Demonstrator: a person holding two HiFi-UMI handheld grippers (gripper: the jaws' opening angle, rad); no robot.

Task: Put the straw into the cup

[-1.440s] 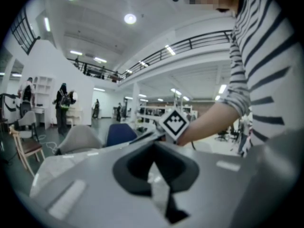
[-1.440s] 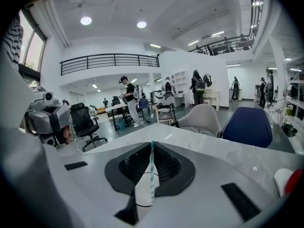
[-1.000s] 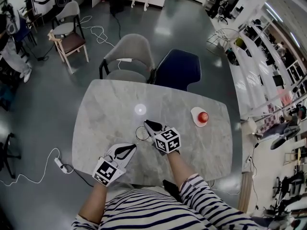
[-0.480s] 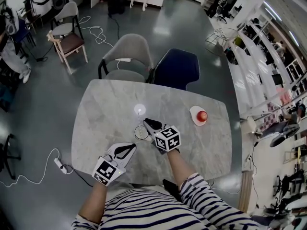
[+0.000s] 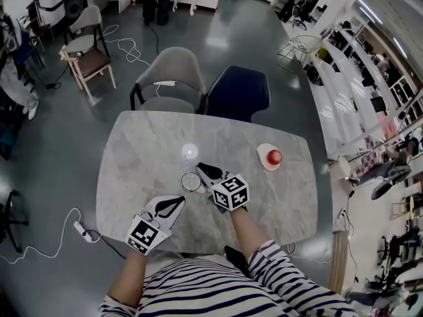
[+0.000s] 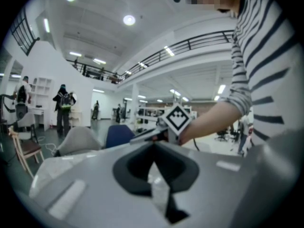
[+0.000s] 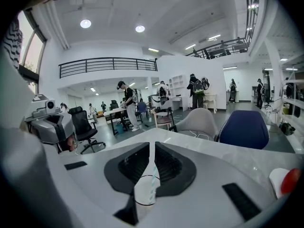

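Right gripper (image 7: pixel 152 145) pinches shut on the straw (image 7: pixel 151 172), likely light and crushable, best held gently mid-length over the clear cup (image 5: pixel 191 181); left gripper (image 5: pixel 174 205) closed, empty.

dark-and-white striped shirt (image 5: pixel 218 290) with pushed-up sleeves (image 5: pixel 281 261).

Both forearms reach up from the frame's lower centre. The right gripper (image 5: pixel 201 168) pinches a straw (image 7: pixel 152 161) in its jaws; the left gripper (image 5: pixel 178 201), lower left, seems closed on nothing.
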